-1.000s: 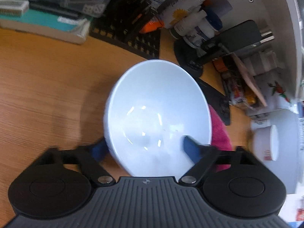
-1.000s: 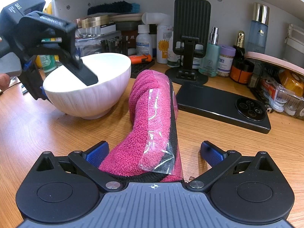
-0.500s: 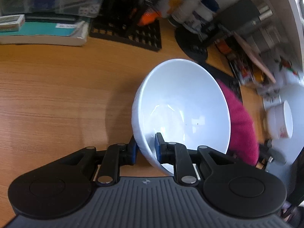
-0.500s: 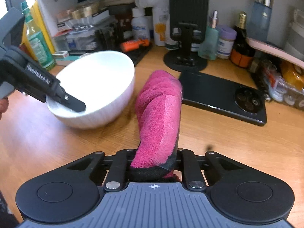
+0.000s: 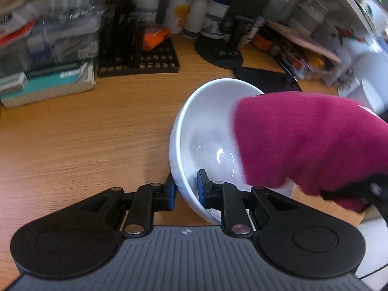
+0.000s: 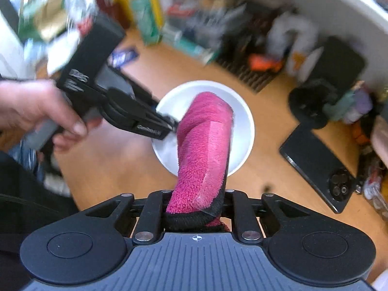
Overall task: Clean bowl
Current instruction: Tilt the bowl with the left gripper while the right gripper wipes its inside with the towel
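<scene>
This looks like a home desk or a dressing corner, not a kitchen; the wooden tabletop is crowded along its back edge with bottles of lotion and cosmetics, a black phone stand, stacked books and boxes and a black grid rack. A dark smartphone lies flat on the wood; a white shelf board runs above the clutter, though much of it is blurred.
</scene>
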